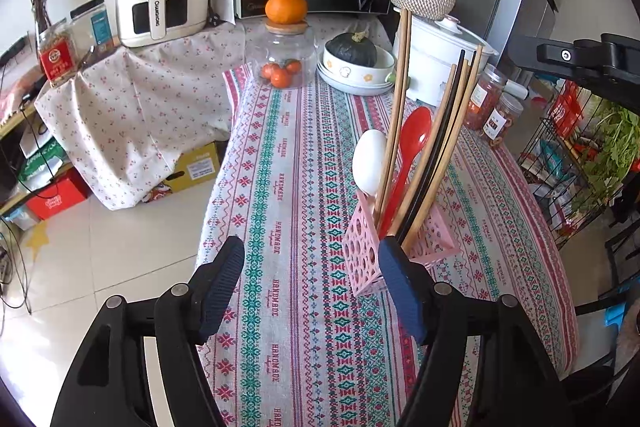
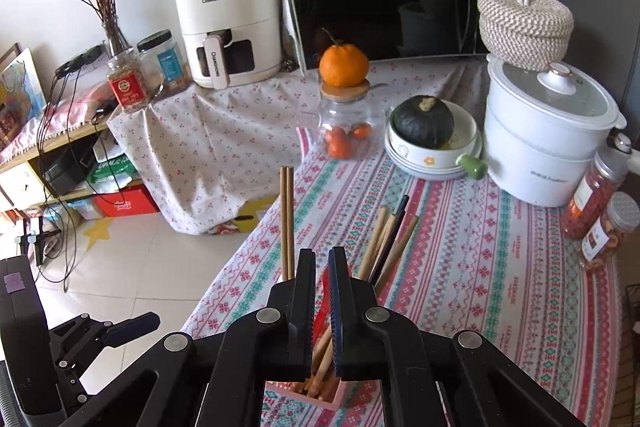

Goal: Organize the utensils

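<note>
Left wrist: patterned tablecloth (image 1: 304, 307), tiled floor (image 1: 132, 239); left jaws wide, right jaws narrow, empty.

Glossy red plastic spoon (image 1: 416, 135) and matt wooden chopsticks (image 1: 400, 99) stand in a perforated pink plastic holder (image 1: 362, 247) on woven cloth (image 1: 304, 187).

A pink perforated holder (image 1: 362, 255) stood upright on the tabletop (image 1: 304, 187), holding wooden and black chopsticks (image 1: 436, 155), a red spoon (image 1: 412, 143) and a white spoon (image 1: 369, 163).

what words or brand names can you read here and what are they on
"CHANGHONG": front of the white air fryer, and again down its handle.
"HANDMADE": woven repeatedly into the striped tablecloth.
Labels on the jars, the white cooker and the floor boxes are too small or blurred.
</note>
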The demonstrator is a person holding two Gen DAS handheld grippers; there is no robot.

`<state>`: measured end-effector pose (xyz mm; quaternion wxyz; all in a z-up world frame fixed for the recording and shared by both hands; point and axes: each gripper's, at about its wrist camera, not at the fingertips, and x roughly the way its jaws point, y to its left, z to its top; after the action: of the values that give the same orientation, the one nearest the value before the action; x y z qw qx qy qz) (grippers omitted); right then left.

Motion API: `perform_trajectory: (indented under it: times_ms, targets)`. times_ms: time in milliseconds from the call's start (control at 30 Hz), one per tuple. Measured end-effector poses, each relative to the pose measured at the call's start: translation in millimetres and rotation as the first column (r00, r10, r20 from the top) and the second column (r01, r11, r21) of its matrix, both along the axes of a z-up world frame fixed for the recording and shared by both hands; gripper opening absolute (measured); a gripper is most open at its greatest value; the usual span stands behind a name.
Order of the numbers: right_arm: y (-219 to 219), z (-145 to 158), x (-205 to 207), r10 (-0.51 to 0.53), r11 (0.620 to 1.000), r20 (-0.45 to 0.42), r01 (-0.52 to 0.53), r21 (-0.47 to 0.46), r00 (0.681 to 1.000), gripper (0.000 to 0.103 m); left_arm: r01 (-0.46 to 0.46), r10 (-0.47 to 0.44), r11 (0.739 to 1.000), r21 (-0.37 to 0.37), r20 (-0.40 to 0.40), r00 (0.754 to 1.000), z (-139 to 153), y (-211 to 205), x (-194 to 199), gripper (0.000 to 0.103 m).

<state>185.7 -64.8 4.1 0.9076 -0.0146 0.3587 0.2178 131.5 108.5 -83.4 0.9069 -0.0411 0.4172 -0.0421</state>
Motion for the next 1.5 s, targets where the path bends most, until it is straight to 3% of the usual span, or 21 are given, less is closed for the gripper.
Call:
perform_trajectory:
  times_ms: [33,100,233,300,400,600,867,1500]
  targets:
    - [-1,1,-1,-0.004,1.000,0.001,0.004,0.000,1.000,0.014,-0.004,0.004,1.000,0.000,0.002,1.000,1,1,0,0.073]
    - [-3,2,-3,-0.014,1.000,0.006,0.014,0.005,1.000,0.034,-0.014,0.014,1.000,-0.002,0.005,1.000,3,1,-1,0.074]
    - [-10,7,-14,-0.026,1.000,0.024,0.026,-0.003,0.999,0.050,-0.040,0.040,0.999,-0.015,0.006,0.999,8,1,-2,0.079]
    - [-16,8,-23,-0.042,0.999,0.034,0.043,-0.010,0.999,0.063,-0.053,0.053,0.998,-0.016,0.009,0.999,11,-1,-5,0.081]
    - [-28,6,-40,-0.094,0.995,0.050,0.095,-0.029,0.994,0.080,-0.058,0.058,0.998,0.009,0.024,0.998,18,-11,-15,0.085]
    - [-59,-2,-79,-0.207,0.971,0.086,0.216,-0.100,0.974,0.103,-0.057,0.055,0.998,0.033,0.077,0.996,35,-32,-49,0.093]
    - [-78,-13,-120,-0.263,0.937,0.142,0.288,-0.200,0.954,0.103,-0.074,0.063,0.994,0.078,0.130,0.990,47,-59,-81,0.099]
    - [-90,-22,-124,-0.294,0.925,0.109,0.311,-0.218,0.950,0.103,-0.071,0.059,0.995,0.073,0.155,0.986,50,-75,-89,0.100]
